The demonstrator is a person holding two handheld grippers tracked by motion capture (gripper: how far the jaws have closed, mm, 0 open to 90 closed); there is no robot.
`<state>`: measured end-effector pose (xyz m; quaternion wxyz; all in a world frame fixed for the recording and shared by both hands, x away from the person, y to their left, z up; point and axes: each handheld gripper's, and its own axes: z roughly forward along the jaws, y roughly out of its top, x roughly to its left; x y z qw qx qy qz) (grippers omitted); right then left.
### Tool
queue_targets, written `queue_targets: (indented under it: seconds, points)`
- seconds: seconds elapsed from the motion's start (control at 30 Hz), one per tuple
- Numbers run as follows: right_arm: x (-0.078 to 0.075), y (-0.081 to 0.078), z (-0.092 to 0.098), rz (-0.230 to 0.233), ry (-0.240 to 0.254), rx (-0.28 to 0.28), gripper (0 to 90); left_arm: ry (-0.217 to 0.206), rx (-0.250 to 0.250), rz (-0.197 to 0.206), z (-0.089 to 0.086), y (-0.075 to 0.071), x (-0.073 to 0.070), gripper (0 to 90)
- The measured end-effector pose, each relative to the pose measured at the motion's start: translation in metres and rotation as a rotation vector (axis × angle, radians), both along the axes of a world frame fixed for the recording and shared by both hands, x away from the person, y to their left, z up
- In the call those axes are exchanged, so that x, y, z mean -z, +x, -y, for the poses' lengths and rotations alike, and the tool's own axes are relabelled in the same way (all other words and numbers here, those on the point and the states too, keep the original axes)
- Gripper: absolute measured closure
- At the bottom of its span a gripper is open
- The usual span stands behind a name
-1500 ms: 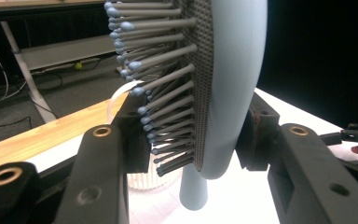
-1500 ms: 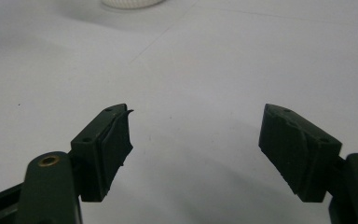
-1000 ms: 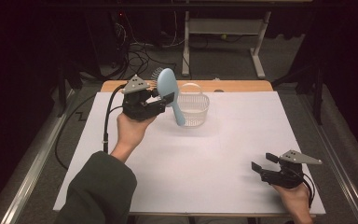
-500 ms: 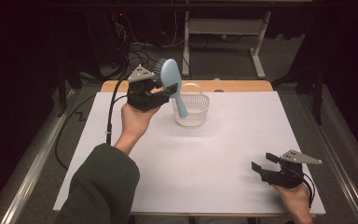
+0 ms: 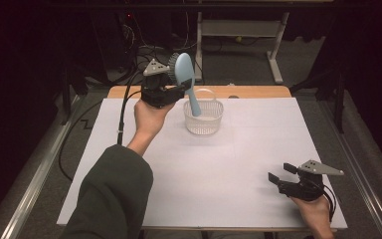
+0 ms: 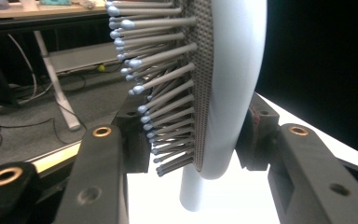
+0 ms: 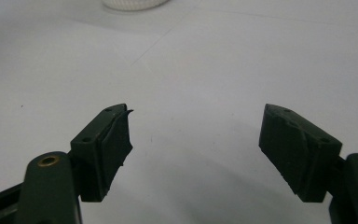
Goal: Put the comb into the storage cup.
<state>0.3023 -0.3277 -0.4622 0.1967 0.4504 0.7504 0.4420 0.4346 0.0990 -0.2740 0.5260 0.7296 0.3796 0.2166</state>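
Observation:
A light blue hairbrush [image 5: 184,68] with grey bristles stands almost upright, head up, in my left gripper [image 5: 181,89], which is shut on it just below the head. Its handle tip points down into a clear plastic basket [image 5: 203,130] at the back middle of the table. In the left gripper view the brush [image 6: 233,84] sits between the pads [image 6: 133,140], bristles to the left. My right gripper [image 5: 280,173] rests open near the front right corner. In the right gripper view it [image 7: 196,135] has only bare white table between its jaws.
A white sheet [image 5: 229,169] covers the table, with a wooden strip [image 5: 251,91] along the back edge. The basket's base [image 7: 133,3] shows at the top of the right gripper view. A black cable [image 5: 124,109] trails from the left gripper. Dark floor and desk legs lie behind.
My left gripper has carried the brush to the right and up, turning it more upright, so its handle now hangs over the basket. The right gripper has not moved.

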Motion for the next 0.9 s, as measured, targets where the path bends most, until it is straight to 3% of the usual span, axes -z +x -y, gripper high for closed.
queue_targets:
  seconds: [0.33,0.9]
  points:
    - [0.0,0.0,0.0,-0.002,0.005,0.0,25.1,0.026,-0.04,-0.005,0.009,0.016,0.006,52.5]
    - [0.0,0.0,-0.001,-0.004,0.003,-0.002,24.8,0.042,-0.043,-0.053,0.027,0.033,0.026,52.3]
